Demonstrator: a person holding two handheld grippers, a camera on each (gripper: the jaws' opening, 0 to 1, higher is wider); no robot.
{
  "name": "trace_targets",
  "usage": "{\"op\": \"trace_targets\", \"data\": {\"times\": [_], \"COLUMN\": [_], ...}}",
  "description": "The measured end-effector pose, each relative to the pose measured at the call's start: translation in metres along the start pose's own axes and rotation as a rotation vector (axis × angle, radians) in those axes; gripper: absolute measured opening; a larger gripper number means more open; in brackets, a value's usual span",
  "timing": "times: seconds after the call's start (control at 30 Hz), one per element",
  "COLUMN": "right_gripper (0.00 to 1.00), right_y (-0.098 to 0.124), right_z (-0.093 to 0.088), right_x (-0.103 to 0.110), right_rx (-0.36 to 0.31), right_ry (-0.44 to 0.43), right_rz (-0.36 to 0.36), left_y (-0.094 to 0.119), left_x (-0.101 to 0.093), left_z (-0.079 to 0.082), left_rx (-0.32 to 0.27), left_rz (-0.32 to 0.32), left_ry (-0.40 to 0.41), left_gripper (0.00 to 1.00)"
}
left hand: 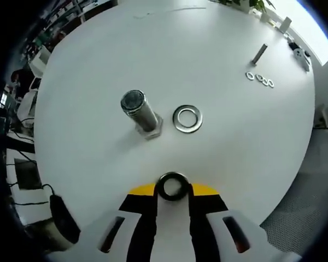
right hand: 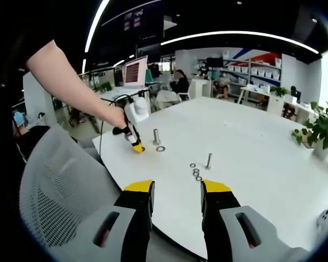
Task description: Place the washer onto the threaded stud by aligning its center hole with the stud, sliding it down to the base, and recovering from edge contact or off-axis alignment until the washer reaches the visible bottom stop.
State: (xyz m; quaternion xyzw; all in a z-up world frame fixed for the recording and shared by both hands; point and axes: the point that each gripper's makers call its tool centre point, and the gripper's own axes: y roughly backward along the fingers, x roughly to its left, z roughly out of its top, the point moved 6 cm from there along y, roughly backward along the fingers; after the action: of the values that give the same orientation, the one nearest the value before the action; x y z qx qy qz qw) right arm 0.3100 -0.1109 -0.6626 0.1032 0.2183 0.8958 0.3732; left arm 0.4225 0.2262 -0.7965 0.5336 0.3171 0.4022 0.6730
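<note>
A dark steel washer (left hand: 173,186) sits pinched between the yellow tips of my left gripper (left hand: 173,191), just above the white table (left hand: 235,142). The threaded stud (left hand: 139,112) stands upright on its hex base a short way ahead and to the left, apart from the held washer. A second washer (left hand: 187,118) lies flat to the right of the stud. In the right gripper view, a person's hand holds the left gripper (right hand: 135,146) beside the stud (right hand: 156,136) and the flat washer (right hand: 160,148). My right gripper (right hand: 176,192) is open near the table's edge, holding nothing.
A smaller bolt (left hand: 259,54) stands farther along the table with several small washers (left hand: 259,79) beside it, also the bolt (right hand: 209,160) and washers (right hand: 195,172). A grey mesh chair (right hand: 54,185) is close on the left. A potted plant (right hand: 322,131) stands at the right edge.
</note>
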Motion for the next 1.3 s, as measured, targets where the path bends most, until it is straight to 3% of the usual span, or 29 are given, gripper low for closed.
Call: {"op": "trace_targets", "data": {"times": [0.6,1.3], "right_gripper": [0.36,0.36], "right_y": [0.0,0.0], "right_z": [0.0,0.001], "right_x": [-0.001,-0.001], "right_rx": [0.0,-0.004], "right_ry": [-0.002,-0.005], "right_rz": [-0.001,0.001], "left_y": [0.007,0.054], "left_x": [0.001,0.012], "left_z": [0.008,0.054], "left_rx": [-0.029,-0.149], "left_rz": [0.001,0.028], "left_ry": [-0.037,-0.098], "left_gripper": [0.19,0.19]}}
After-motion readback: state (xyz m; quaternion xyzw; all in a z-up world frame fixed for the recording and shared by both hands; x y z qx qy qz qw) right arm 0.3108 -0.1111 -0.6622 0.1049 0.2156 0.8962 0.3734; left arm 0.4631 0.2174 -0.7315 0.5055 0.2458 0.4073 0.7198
